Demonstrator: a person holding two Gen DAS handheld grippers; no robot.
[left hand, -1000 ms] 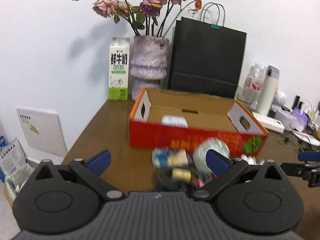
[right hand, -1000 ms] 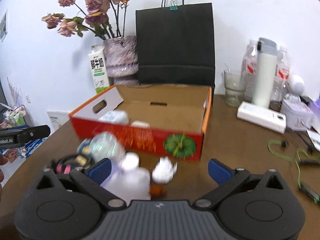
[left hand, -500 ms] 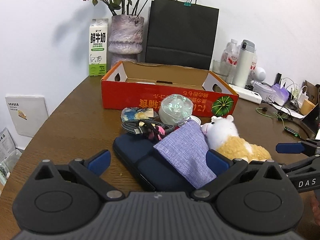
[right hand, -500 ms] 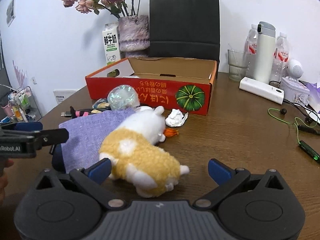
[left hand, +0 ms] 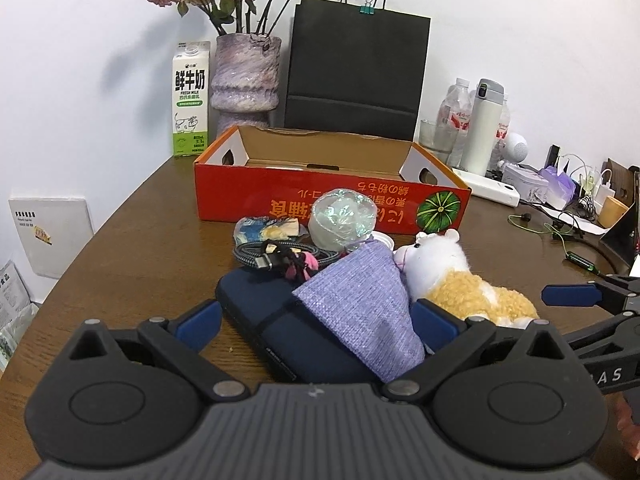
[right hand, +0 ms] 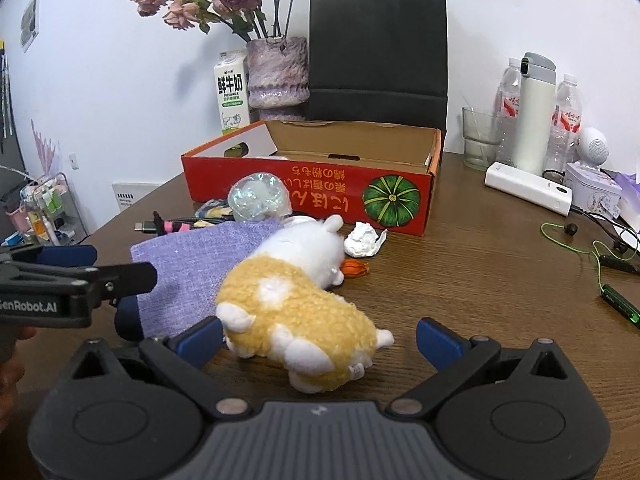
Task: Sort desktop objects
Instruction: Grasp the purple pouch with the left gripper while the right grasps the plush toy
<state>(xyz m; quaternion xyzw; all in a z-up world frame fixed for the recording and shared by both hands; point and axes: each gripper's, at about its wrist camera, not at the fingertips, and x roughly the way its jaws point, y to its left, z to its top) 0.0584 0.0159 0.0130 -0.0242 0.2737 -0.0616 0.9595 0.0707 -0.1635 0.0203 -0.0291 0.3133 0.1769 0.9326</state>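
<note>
Both your jaws are wide and empty; the plush toy (right hand: 296, 312) lies on the counter (right hand: 480, 288) right ahead of your right gripper (right hand: 318, 338), looks light and squashy, so pinch its body mid-back and expect it to compress.
</note>
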